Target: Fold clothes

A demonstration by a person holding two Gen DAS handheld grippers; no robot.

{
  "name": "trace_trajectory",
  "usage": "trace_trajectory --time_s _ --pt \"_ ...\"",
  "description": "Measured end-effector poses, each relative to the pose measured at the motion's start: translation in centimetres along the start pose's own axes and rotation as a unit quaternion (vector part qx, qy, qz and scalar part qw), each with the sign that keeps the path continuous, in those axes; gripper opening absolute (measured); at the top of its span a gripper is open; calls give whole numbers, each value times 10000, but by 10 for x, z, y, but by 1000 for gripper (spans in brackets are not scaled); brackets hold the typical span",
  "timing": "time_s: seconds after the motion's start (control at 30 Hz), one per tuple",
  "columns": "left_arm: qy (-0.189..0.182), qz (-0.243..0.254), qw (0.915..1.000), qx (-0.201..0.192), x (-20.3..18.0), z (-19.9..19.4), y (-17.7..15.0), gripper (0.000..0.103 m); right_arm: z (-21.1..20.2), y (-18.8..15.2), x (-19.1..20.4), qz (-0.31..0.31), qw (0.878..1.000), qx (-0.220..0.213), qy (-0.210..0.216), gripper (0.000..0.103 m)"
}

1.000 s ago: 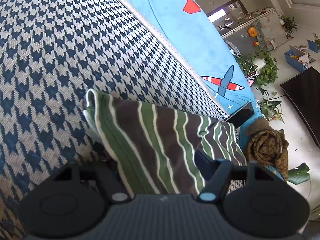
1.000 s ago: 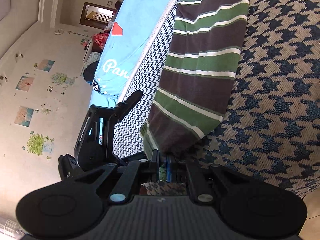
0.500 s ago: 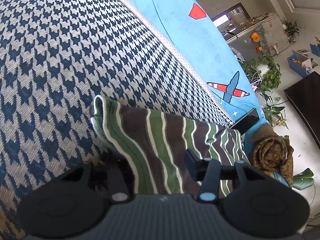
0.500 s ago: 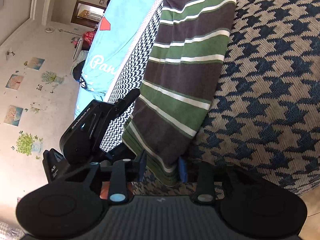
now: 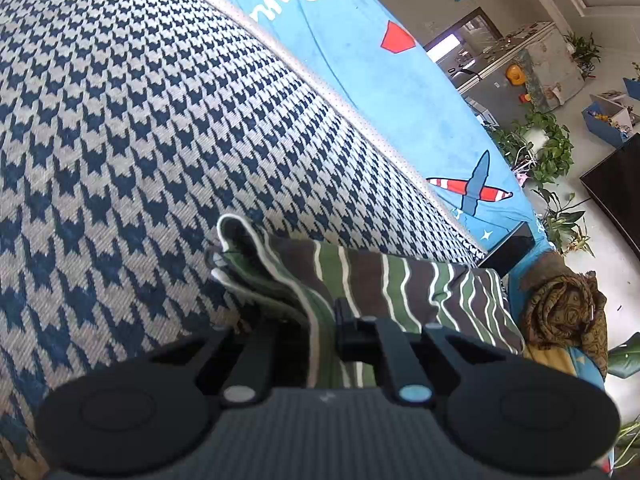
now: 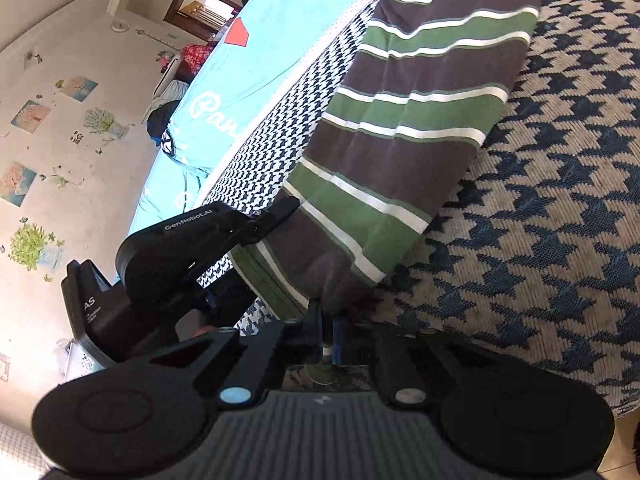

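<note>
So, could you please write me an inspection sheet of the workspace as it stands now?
Surface: houndstooth cushion, navy and beige.
Job's things: striped garment, folded into a long band on the cushion.
Clutter: brown patterned cloth bundled past the garment's far end.
Grippers: left claw shut on the garment's edge; right claw shut on its near corner.
Cables: nothing seen.
Surroundings: blue printed sheet, potted plants, wall pictures.

Bright daylight, strong fisheye warping, blurred near foreground
</note>
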State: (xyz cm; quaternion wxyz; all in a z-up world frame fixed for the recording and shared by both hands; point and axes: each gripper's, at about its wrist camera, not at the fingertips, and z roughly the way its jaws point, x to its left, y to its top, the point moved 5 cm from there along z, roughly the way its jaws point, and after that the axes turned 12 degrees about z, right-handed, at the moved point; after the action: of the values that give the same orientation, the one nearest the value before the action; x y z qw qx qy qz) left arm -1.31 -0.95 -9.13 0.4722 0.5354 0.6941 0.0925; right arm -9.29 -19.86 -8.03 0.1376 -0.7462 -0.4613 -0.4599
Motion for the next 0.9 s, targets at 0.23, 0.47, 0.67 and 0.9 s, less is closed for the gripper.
trace_trajectory --time_s 0.23,0.47,0.67,0.9 --pt "154 123 9997 -135 13 -14 19 7 9 -8 19 -212 9996 31 186 6" --pt "332 412 9984 -192 37 -38 44 7 29 -21 43 -372 9981 259 409 6" --pt "568 575 9966 -139 64 -58 76 7 56 -38 69 -543 9945 567 690 6" --pt "1077 615 9922 -80 104 -70 108 7 92 -61 101 -996 9853 967 993 6"
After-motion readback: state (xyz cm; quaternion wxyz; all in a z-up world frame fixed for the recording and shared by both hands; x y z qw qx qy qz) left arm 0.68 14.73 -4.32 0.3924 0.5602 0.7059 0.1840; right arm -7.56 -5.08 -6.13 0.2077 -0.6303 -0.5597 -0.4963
